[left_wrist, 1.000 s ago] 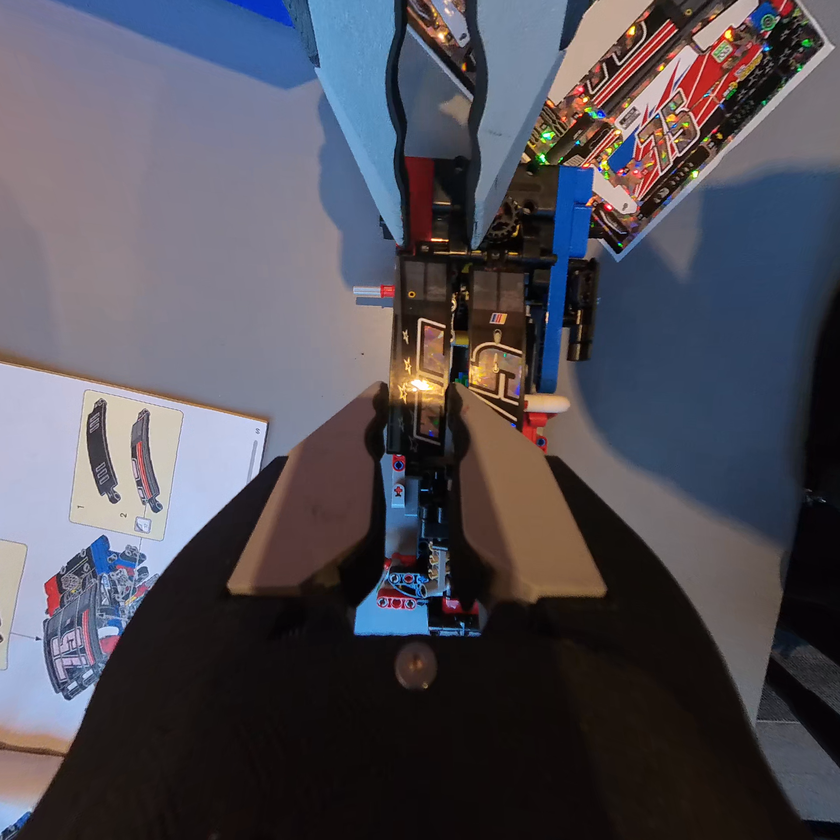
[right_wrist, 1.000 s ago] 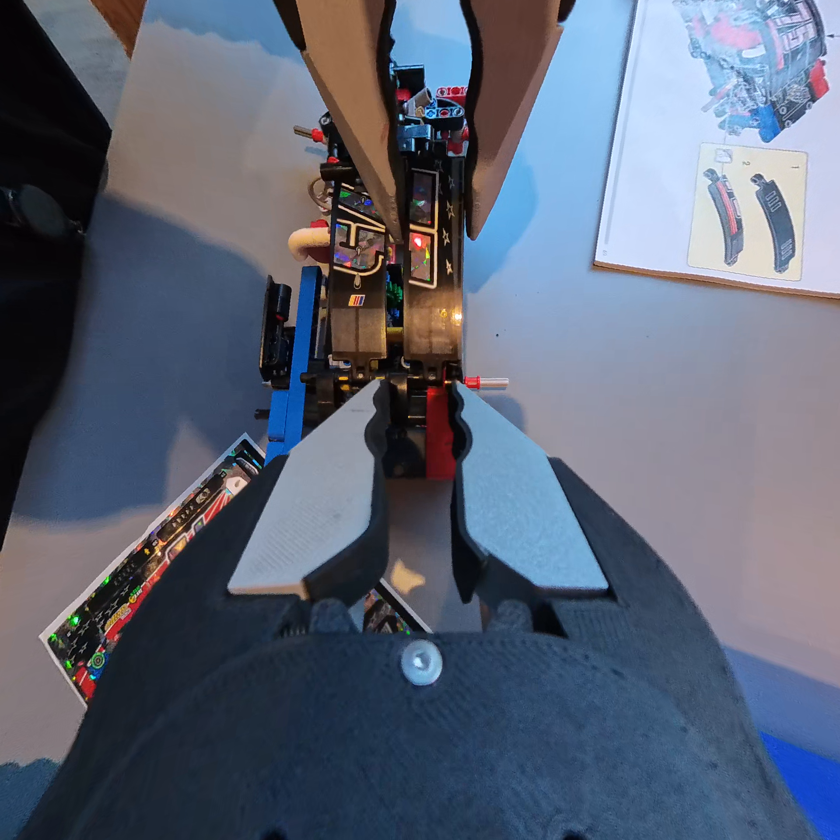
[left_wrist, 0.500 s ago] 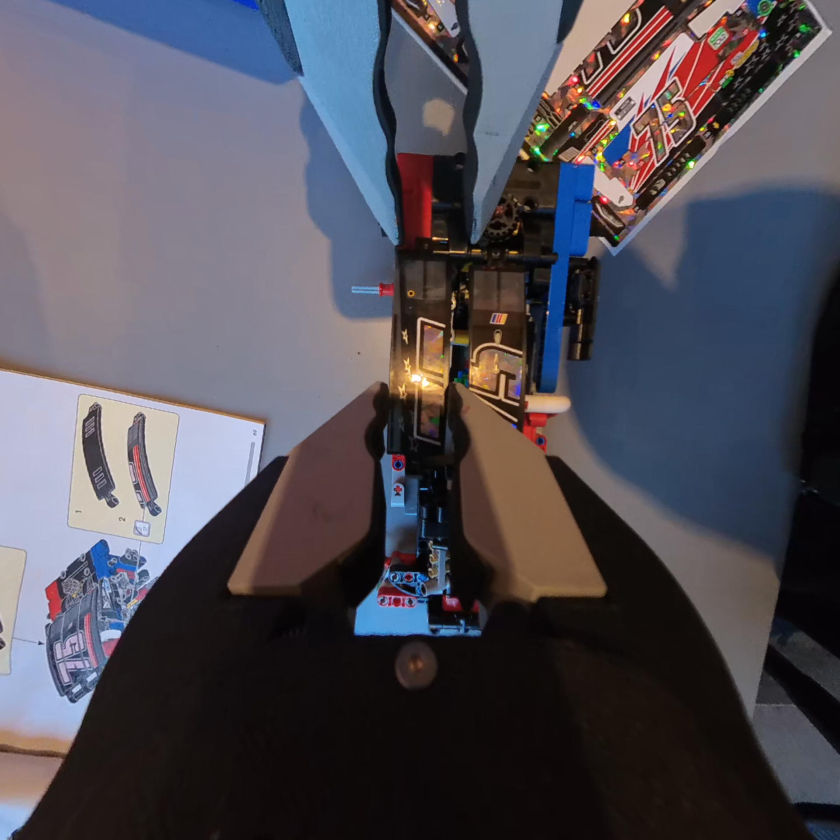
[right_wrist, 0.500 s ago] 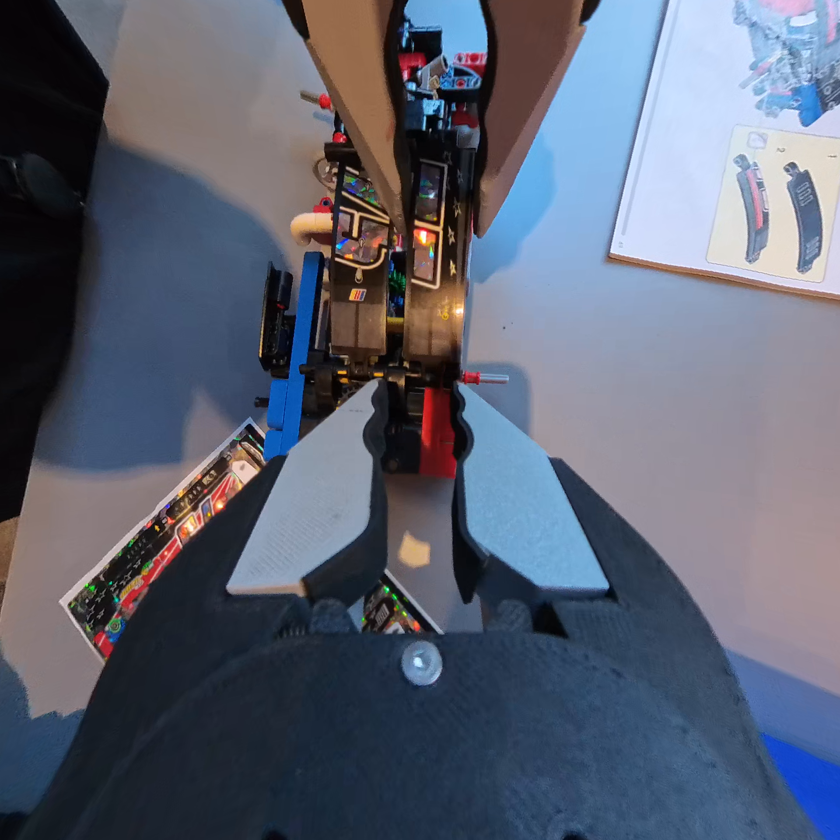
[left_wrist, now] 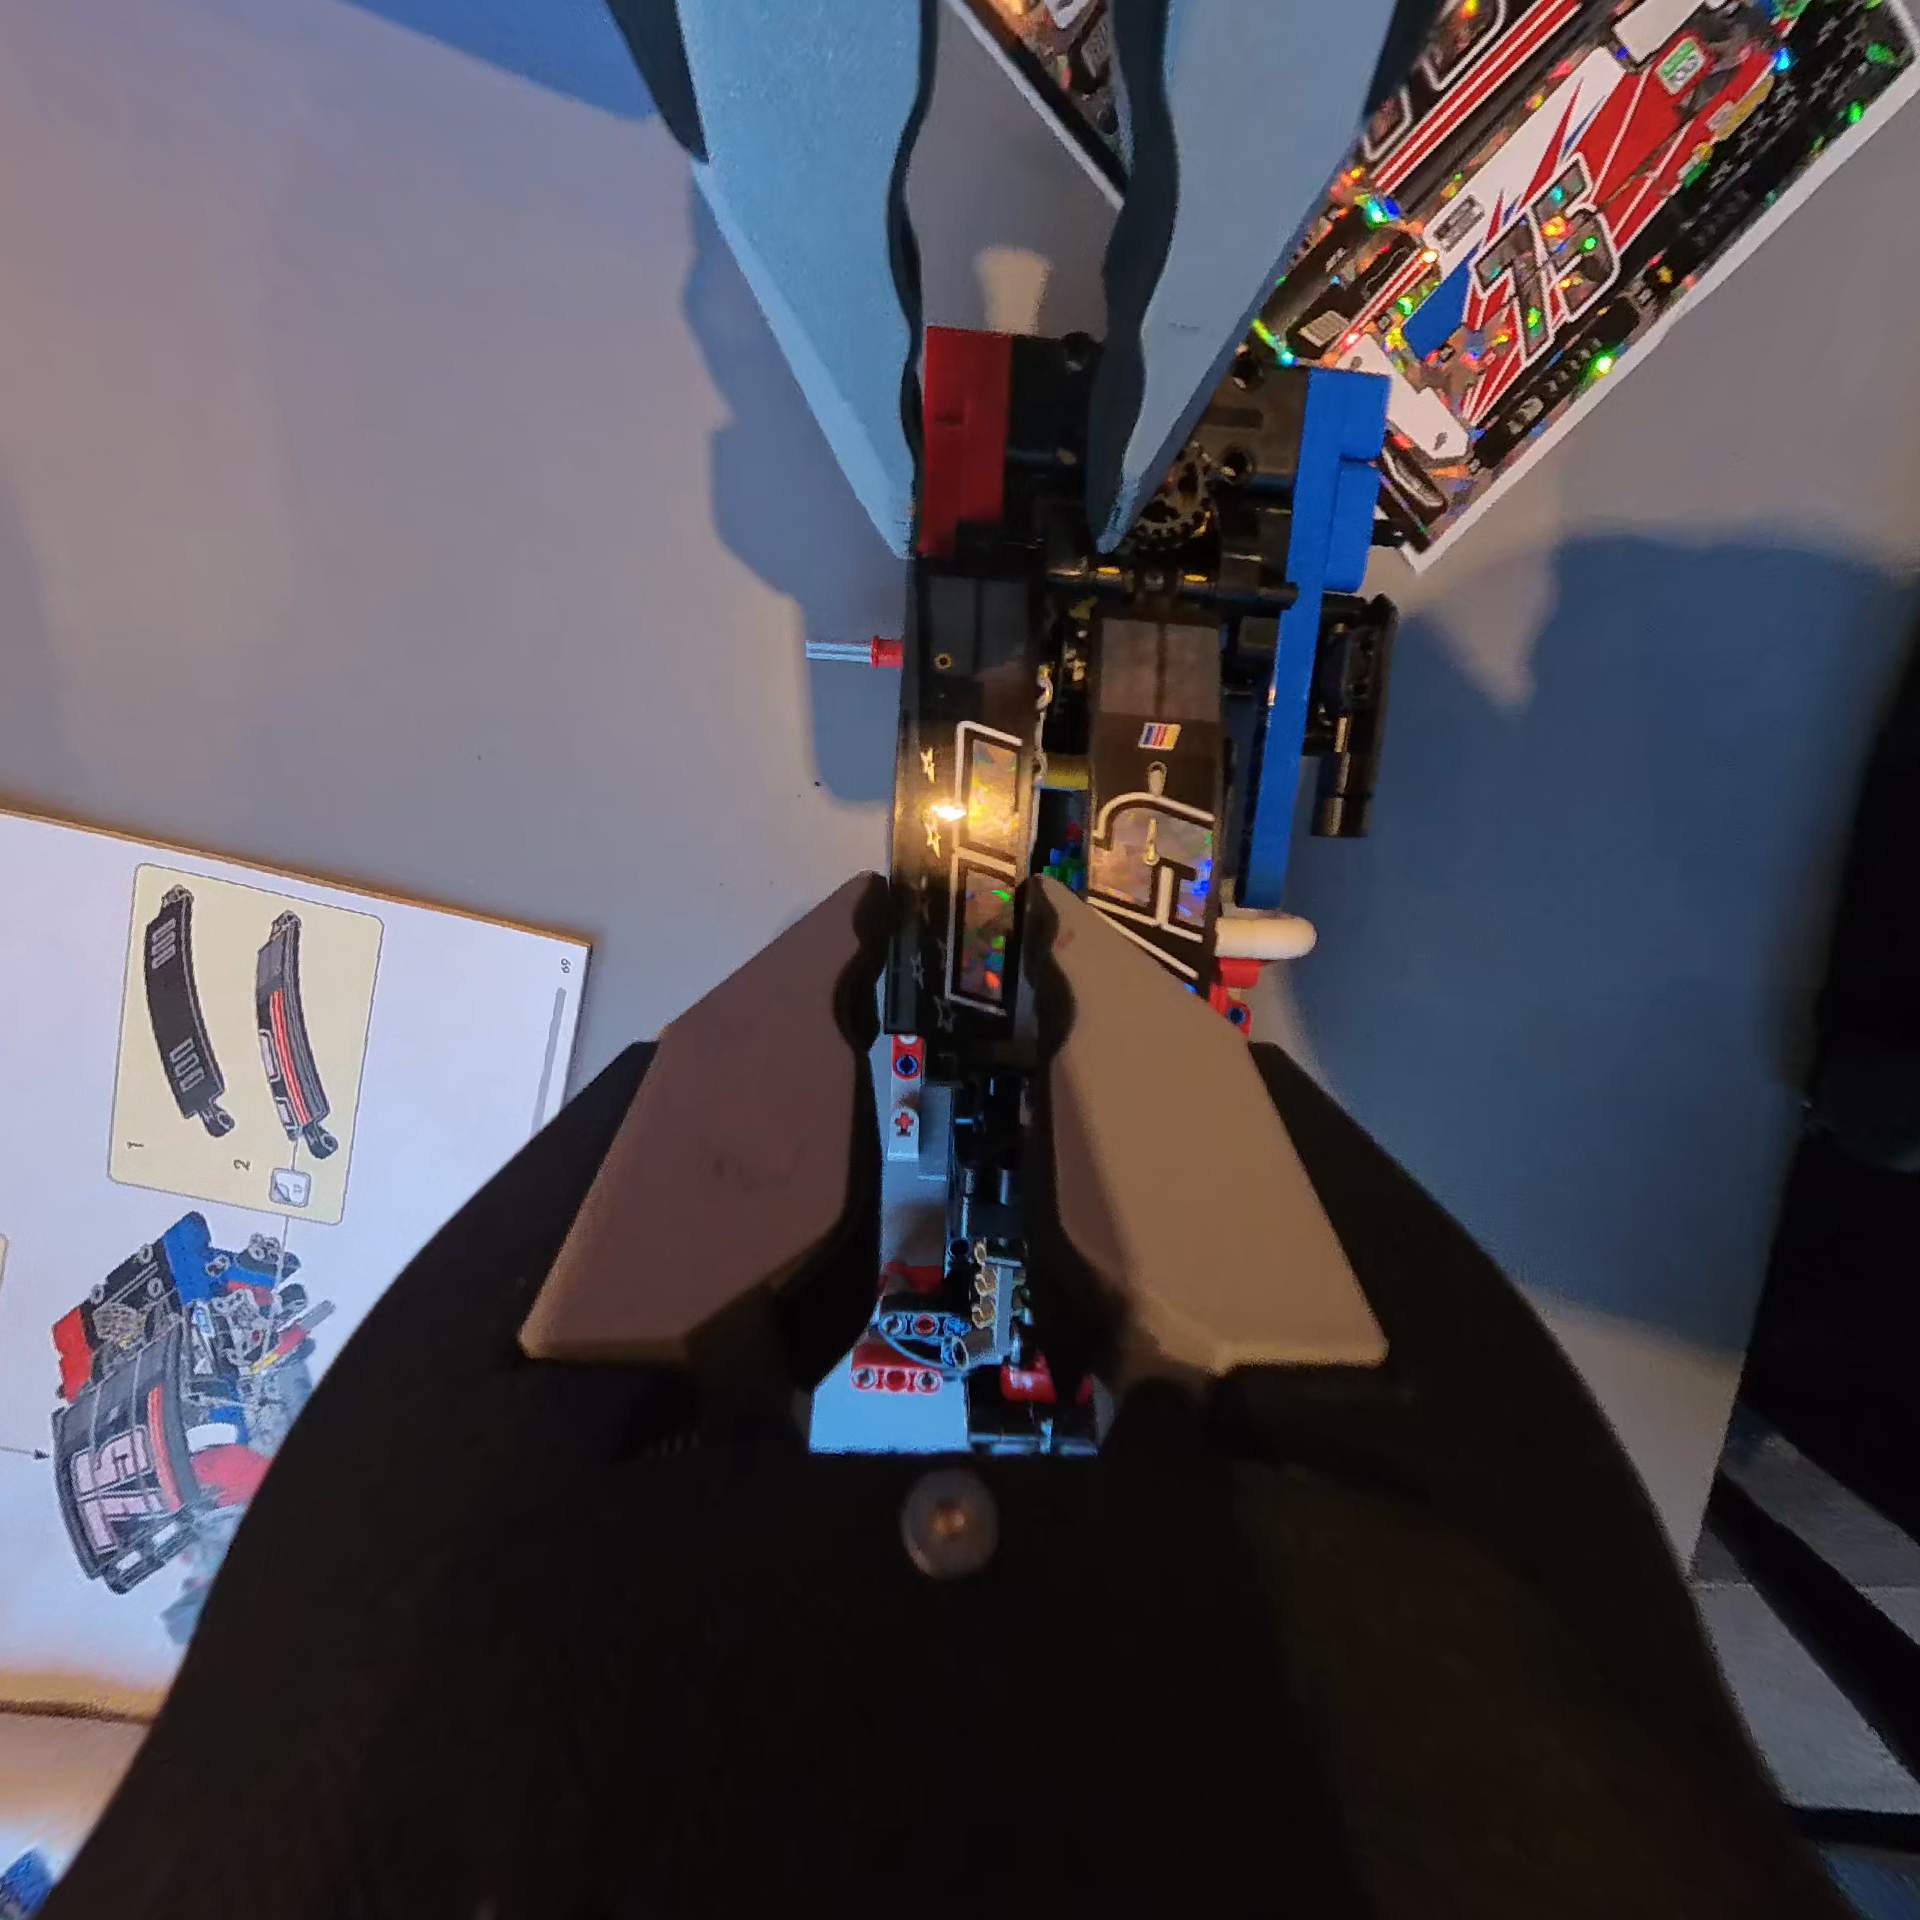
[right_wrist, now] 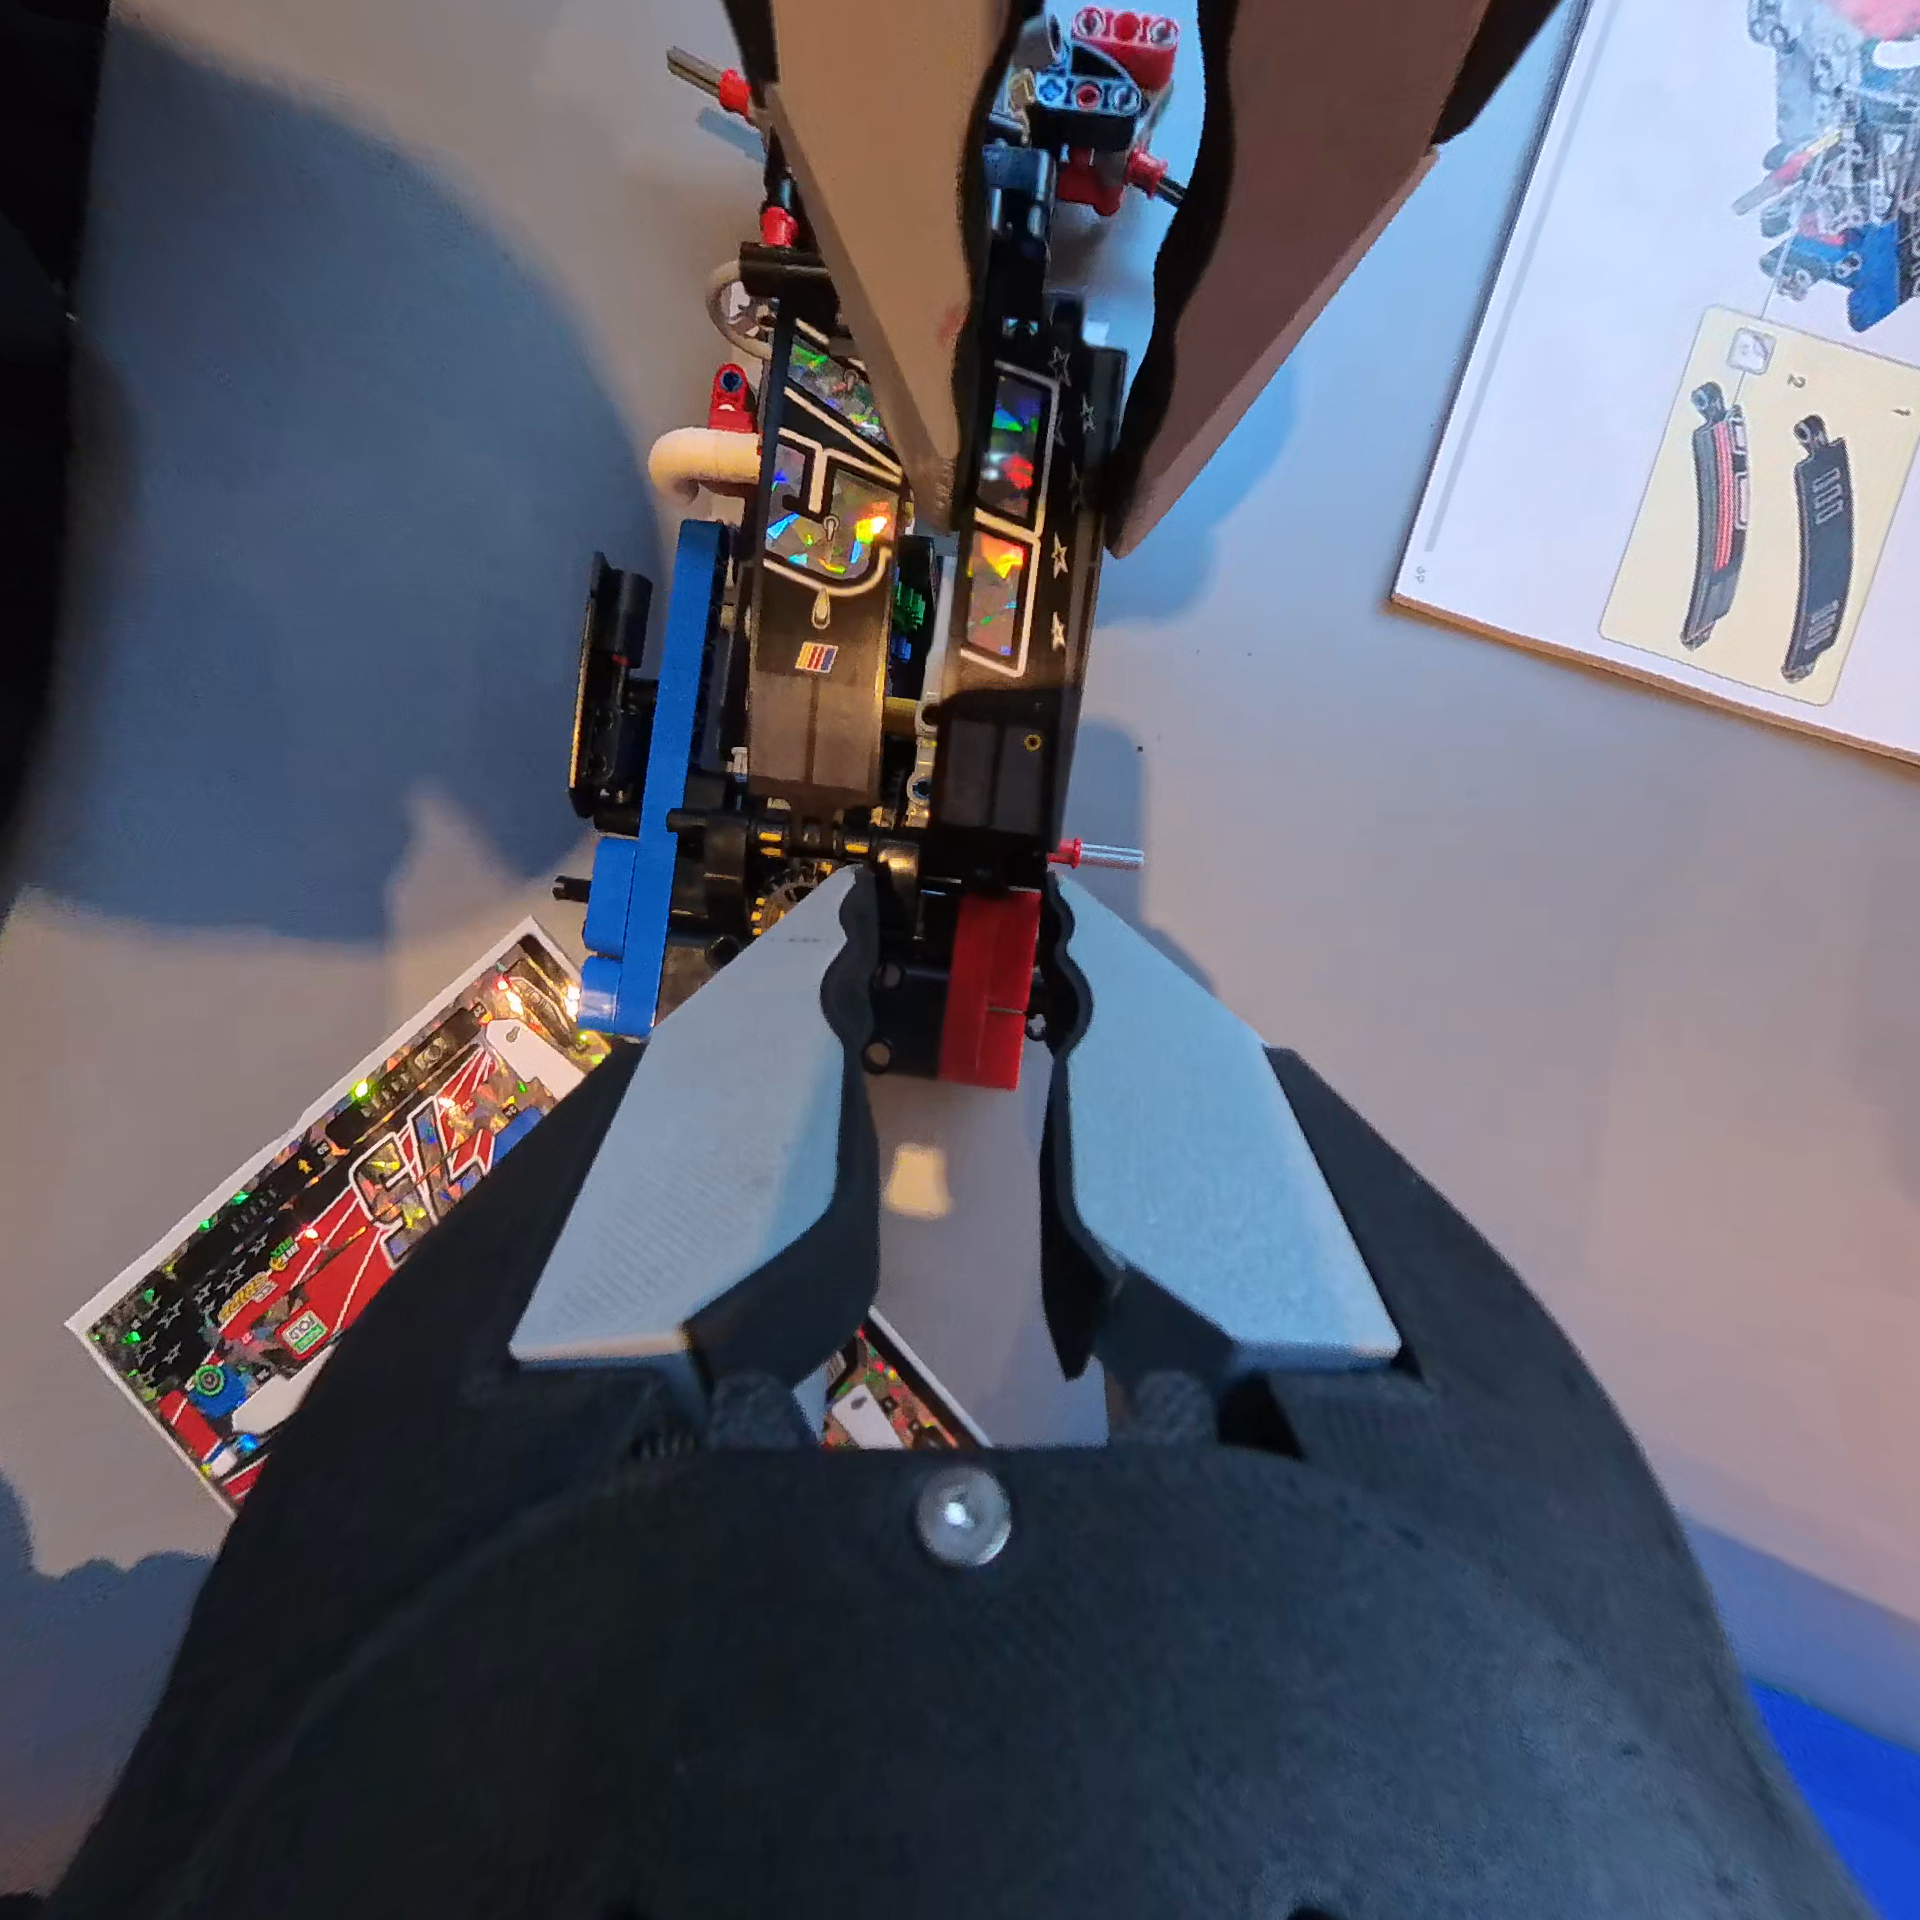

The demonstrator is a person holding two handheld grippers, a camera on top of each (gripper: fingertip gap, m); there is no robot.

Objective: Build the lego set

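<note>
The lego model (left_wrist: 1148, 748) is a black, blue and red vehicle body with shiny holographic stickers, held between both grippers over the grey table (left_wrist: 416, 468). My left gripper (left_wrist: 956, 935), with tan fingers, is shut on the near end of its black curved panel. My right gripper (right_wrist: 956, 935), with grey fingers, is shut on the red and black block at the model's other end (right_wrist: 831, 675). Each gripper shows at the top of the other's view: the right one (left_wrist: 1008, 520) and the left one (right_wrist: 1029, 509). A small red-tipped pin (right_wrist: 1096, 857) sticks out of the model's side.
A holographic sticker sheet (right_wrist: 343, 1195) lies on the table beside and partly under the right gripper; it also shows in the left wrist view (left_wrist: 1558, 208). An open instruction booklet (left_wrist: 260, 1143) lies on the other side (right_wrist: 1714, 416). A dark-clothed person stands at the table's edge (right_wrist: 42, 416).
Both grippers keep their hold. The right gripper has swung, so the model now lies tilted in its view and looks closer. The left wrist view has barely shifted.
</note>
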